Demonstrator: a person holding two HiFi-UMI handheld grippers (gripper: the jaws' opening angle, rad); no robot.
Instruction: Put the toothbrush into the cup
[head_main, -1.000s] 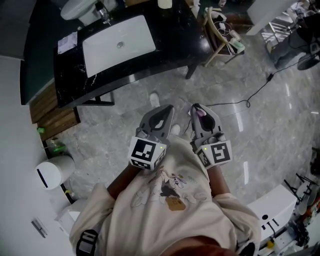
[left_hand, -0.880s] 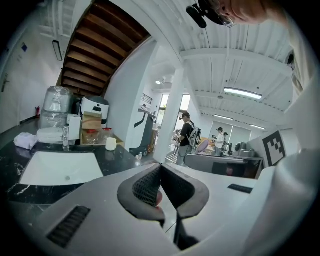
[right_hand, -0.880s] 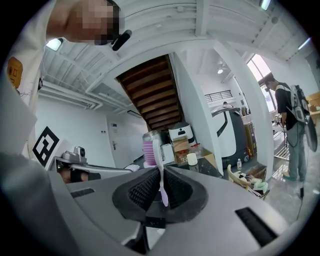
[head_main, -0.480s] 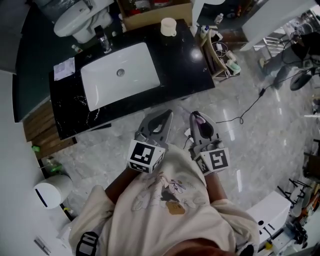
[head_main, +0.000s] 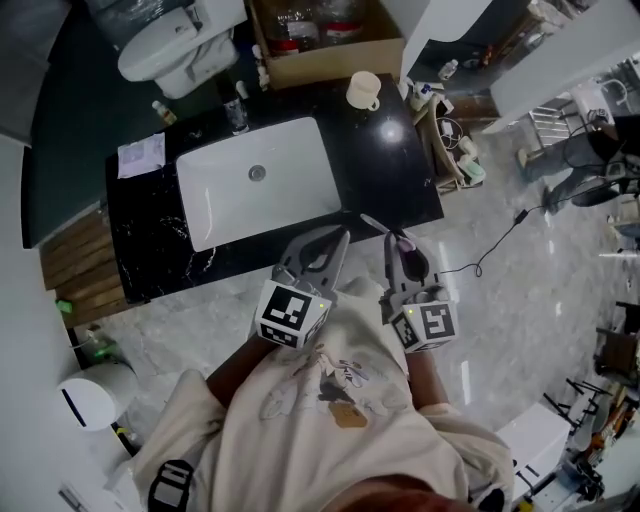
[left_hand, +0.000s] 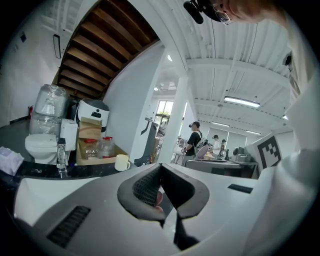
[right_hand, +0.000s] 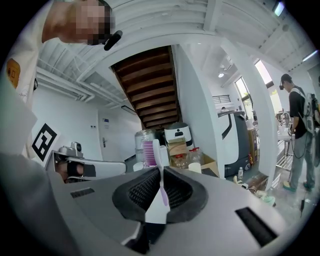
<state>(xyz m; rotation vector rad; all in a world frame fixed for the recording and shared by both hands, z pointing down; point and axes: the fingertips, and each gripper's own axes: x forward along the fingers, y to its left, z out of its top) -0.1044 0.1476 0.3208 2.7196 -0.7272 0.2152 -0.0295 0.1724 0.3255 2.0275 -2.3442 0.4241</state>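
Observation:
My right gripper (head_main: 403, 248) (right_hand: 160, 172) is shut on a toothbrush (right_hand: 161, 184) with a pale pink handle; its pink-bristled head (right_hand: 149, 152) sticks up past the jaws and its tip (head_main: 374, 223) reaches over the front edge of the black counter (head_main: 390, 160). A cream cup (head_main: 364, 90) (right_hand: 195, 168) (left_hand: 121, 162) stands at the counter's back right corner, well beyond both grippers. My left gripper (head_main: 318, 252) (left_hand: 160, 167) is level beside the right one, shut, with nothing in it.
A white sink (head_main: 255, 180) is set into the counter, with a tap (head_main: 236, 115) behind it and a paper (head_main: 140, 155) at its left. Behind stand a cardboard box of bottles (head_main: 325, 40) and a toilet (head_main: 175, 45). A cluttered rack (head_main: 447, 140) adjoins the counter's right end.
The person has walked up to the counter: the sink and cup have come nearer and slid down the head view. Both grippers keep their pose and the toothbrush stays gripped.

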